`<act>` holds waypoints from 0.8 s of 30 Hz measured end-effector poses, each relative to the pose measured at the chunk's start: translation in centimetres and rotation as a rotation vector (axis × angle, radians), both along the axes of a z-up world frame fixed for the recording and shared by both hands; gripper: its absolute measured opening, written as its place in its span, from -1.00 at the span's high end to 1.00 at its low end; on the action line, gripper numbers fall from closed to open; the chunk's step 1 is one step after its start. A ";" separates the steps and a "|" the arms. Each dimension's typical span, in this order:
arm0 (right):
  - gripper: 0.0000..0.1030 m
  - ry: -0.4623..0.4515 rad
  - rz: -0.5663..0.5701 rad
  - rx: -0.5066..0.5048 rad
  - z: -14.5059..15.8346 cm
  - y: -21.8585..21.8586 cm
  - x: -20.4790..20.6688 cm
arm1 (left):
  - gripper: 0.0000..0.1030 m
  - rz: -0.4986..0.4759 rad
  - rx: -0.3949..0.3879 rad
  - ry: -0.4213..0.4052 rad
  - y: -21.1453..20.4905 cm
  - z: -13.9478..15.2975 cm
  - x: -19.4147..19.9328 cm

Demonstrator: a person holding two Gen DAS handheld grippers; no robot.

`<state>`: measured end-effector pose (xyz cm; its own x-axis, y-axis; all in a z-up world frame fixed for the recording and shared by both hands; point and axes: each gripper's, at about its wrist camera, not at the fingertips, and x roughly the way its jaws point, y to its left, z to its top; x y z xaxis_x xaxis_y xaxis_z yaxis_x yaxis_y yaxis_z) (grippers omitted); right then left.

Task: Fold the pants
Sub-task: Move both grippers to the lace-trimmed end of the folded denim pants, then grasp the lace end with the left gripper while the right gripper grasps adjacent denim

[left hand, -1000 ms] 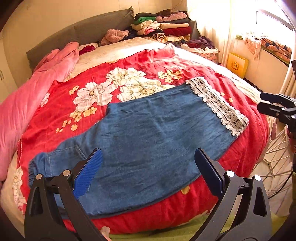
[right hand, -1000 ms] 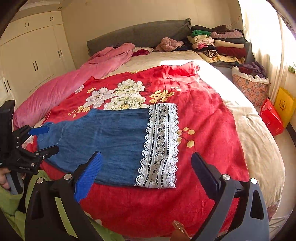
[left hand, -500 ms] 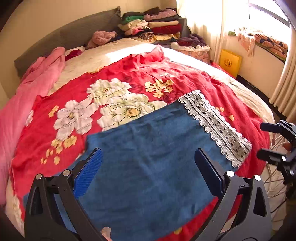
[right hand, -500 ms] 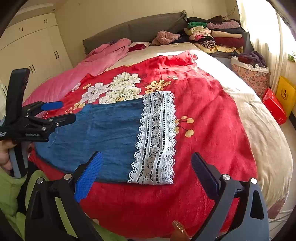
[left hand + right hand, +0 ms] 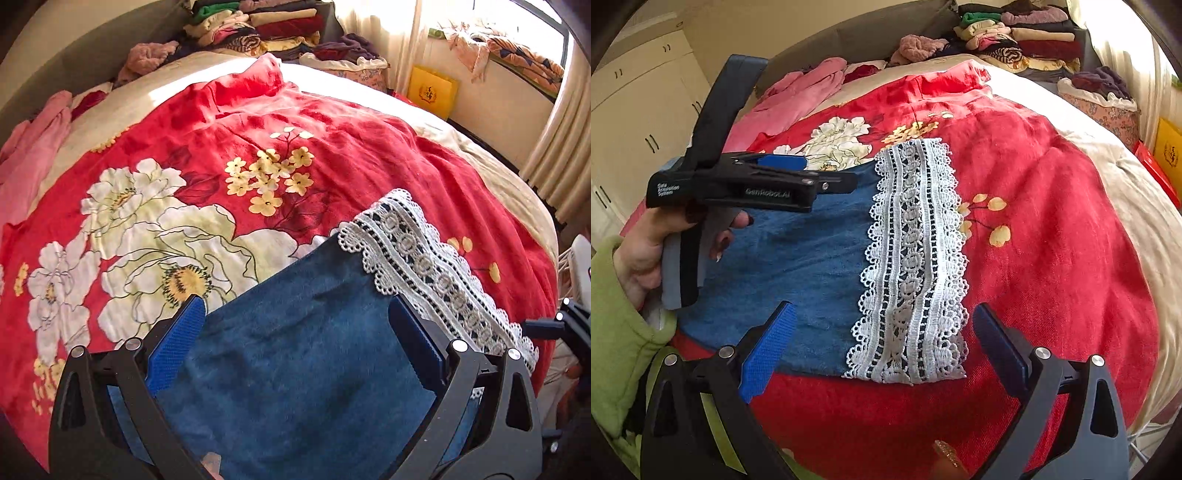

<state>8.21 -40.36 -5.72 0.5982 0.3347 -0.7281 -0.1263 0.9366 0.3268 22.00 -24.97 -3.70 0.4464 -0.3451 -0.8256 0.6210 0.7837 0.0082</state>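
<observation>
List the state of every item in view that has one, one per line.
Denim pants: flat on the bedspread, not gripped.
Lace hem: spread flat.
Left gripper: fingers open, over the denim.
Right gripper: fingers open, near the hem.
Red floral bedspread: spread out, wrinkled.
Stacked clothes: folded.

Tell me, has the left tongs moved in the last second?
Yes. In the right wrist view the left tongs have traveled from the pants' waist end toward the lace hem, now hovering open over the denim.
</observation>
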 end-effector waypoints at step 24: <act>0.58 -0.056 0.032 0.060 1.9 1.9 1.2 | 0.90 -0.032 -0.207 0.114 1.5 0.1 0.1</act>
